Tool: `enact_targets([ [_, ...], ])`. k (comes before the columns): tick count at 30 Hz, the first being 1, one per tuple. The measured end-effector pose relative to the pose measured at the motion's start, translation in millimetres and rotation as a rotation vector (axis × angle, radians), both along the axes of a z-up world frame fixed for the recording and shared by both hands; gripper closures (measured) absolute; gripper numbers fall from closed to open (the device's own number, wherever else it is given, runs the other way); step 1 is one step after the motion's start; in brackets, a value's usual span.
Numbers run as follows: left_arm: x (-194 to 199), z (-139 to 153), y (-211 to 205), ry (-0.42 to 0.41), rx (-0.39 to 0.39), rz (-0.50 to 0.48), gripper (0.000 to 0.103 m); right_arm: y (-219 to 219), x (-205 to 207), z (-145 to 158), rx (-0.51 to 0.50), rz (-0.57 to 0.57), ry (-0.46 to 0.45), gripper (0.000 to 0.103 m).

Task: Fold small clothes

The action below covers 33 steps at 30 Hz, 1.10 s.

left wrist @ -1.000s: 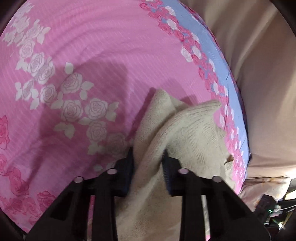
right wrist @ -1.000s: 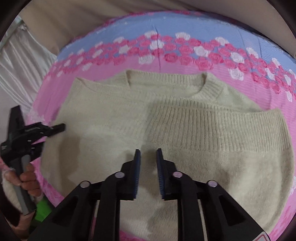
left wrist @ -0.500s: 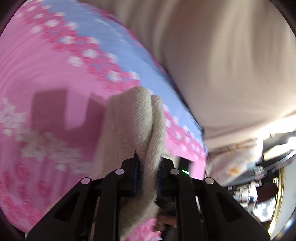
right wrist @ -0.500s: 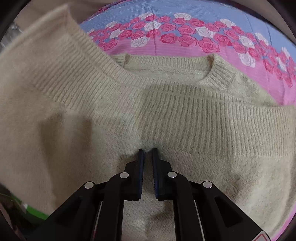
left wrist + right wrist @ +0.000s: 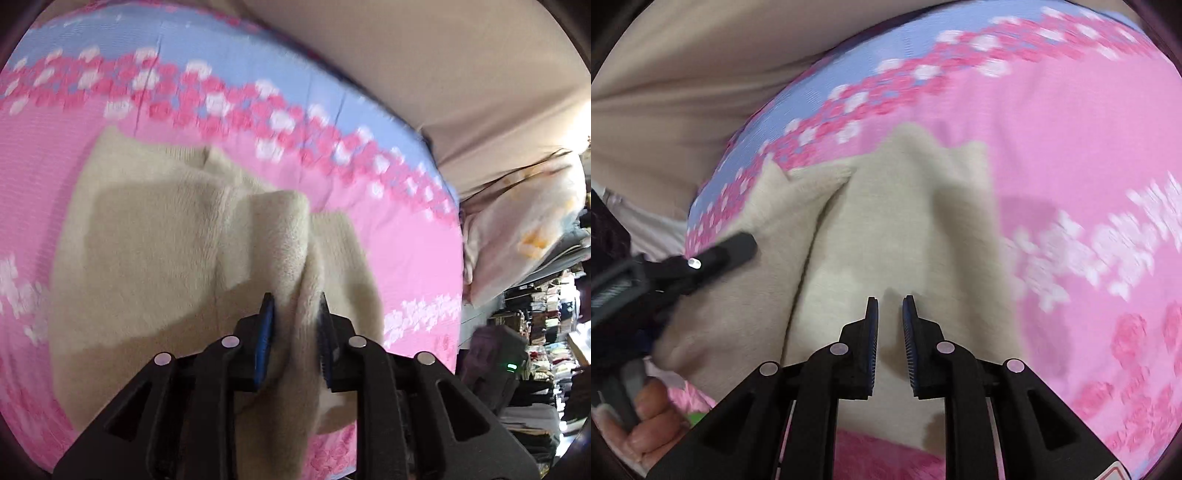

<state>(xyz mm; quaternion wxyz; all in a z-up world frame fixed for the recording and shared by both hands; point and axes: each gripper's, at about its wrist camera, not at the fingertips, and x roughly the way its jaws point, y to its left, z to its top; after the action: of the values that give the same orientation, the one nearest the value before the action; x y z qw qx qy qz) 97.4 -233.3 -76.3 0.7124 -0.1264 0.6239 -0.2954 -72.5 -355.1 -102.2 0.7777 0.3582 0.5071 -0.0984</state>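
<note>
A cream knitted sweater lies folded on the pink floral bed sheet. My left gripper has a thick fold of the sweater between its blue pads. Its jaws are opening, and the fabric still fills the gap and touches both pads. In the right wrist view the sweater shows a long crease down its left half. My right gripper hovers over the near part, its jaws opening with nothing between them. The left gripper's black finger rests on the sweater's left side, held by a hand.
The sheet has a blue band with pink roses at its far edge. Behind it is beige fabric. A pale pillow and cluttered shelves lie beyond the bed's right edge. Bare pink sheet lies right of the sweater.
The left gripper has carried a fold of the sweater sideways over its body and its jaws have widened. The right gripper has swung right and its jaws have parted. The sweater now lies narrower.
</note>
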Motion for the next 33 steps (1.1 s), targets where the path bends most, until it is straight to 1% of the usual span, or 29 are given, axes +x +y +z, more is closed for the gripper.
enact_targets([
  [1,-4,3,5,0.013,-0.049,0.013,0.076,0,-10,3,0.002,-0.012,-0.013,0.087],
  [2,-8,13,17,0.004,-0.129,0.016,0.070,-3,-19,6,0.006,-0.017,-0.025,0.085],
  [4,-8,30,32,-0.033,-0.174,0.013,0.047,-1,-25,12,0.035,-0.023,-0.059,0.067],
  [5,-8,42,49,-0.071,-0.165,0.032,0.023,-3,-25,16,0.061,-0.017,-0.076,0.064],
  [6,-8,51,66,-0.112,-0.156,0.065,0.016,3,-18,18,0.091,-0.007,-0.092,0.061],
  [7,-7,56,77,-0.145,-0.152,0.090,0.016,8,-13,19,0.122,0.006,-0.106,0.057],
  [8,-6,62,95,-0.186,-0.130,0.109,0.016,13,-5,21,0.156,0.017,-0.120,0.055],
  [10,-4,66,122,-0.222,-0.090,0.146,0.016,26,14,22,0.179,0.031,-0.127,0.045],
  [12,-3,65,144,-0.226,-0.082,0.185,0.016,35,28,22,0.164,0.049,-0.106,0.042],
  [13,-4,62,157,-0.221,-0.071,0.211,0.016,39,37,18,0.141,0.061,-0.076,0.038],
  [14,-5,60,164,-0.218,-0.064,0.226,0.016,44,41,16,0.127,0.068,-0.052,0.037],
  [17,-10,48,184,-0.186,-0.051,0.263,0.016,57,56,4,0.114,0.085,0.004,0.037],
  [18,-10,47,185,-0.180,-0.049,0.266,0.016,62,62,2,0.107,0.100,0.010,0.046],
  [19,-12,44,188,-0.175,-0.045,0.266,0.016,66,68,0,0.088,0.114,0.020,0.062],
  [20,-14,43,191,-0.174,-0.038,0.264,0.016,71,75,0,0.058,0.132,0.029,0.074],
  [21,-14,42,194,-0.177,-0.031,0.261,0.016,73,79,4,0.053,0.143,0.018,0.089],
  [23,-16,46,196,-0.196,-0.026,0.256,0.016,75,81,28,0.046,0.152,-0.065,0.090],
  [25,-17,55,200,-0.217,-0.030,0.252,0.016,71,73,63,0.051,0.151,-0.167,0.090],
  [26,-17,56,199,-0.223,-0.032,0.248,0.016,68,70,76,0.053,0.149,-0.204,0.090],
  [28,-17,59,195,-0.230,-0.038,0.238,0.016,57,53,102,0.028,0.133,-0.260,0.091],
  [29,-18,60,193,-0.231,-0.038,0.230,0.016,50,43,109,0.017,0.117,-0.272,0.091],
  [31,-19,59,186,-0.224,-0.041,0.212,0.016,32,27,107,-0.005,0.084,-0.264,0.091],
  [33,-22,55,176,-0.202,-0.044,0.181,0.016,6,8,82,-0.010,0.033,-0.199,0.090],
])
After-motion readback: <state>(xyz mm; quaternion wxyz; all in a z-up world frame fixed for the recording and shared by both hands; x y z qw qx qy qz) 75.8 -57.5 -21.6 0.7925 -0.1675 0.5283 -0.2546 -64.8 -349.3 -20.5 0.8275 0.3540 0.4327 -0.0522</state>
